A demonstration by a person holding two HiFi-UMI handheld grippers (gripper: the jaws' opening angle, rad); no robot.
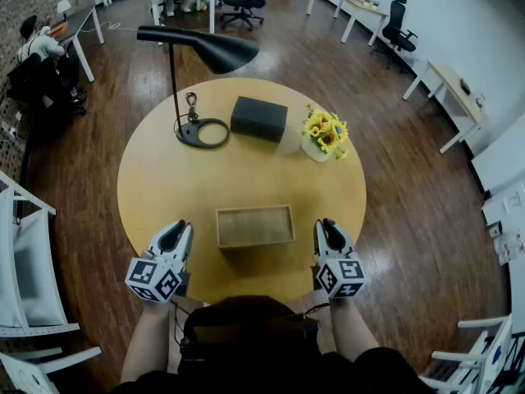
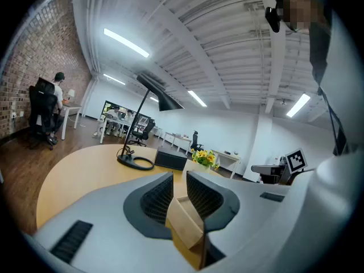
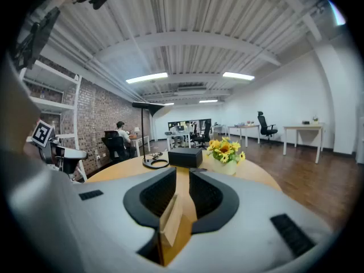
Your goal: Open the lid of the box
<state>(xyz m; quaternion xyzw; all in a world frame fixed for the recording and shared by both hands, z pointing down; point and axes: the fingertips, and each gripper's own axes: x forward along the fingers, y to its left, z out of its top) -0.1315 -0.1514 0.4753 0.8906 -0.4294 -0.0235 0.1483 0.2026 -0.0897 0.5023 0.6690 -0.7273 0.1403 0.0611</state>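
Wooden box (image 1: 254,226) lies near the table's (image 1: 156,179) front edge, between left gripper (image 1: 178,230) and right gripper (image 1: 328,228), touching neither. Both grippers' jaws slightly parted, gripping nothing. Lid on or off not readable from above, so progress undecided.

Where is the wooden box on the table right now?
In the head view, the wooden box lies at the person's side of the round table, between the left gripper and the right gripper, nearer than the black box.
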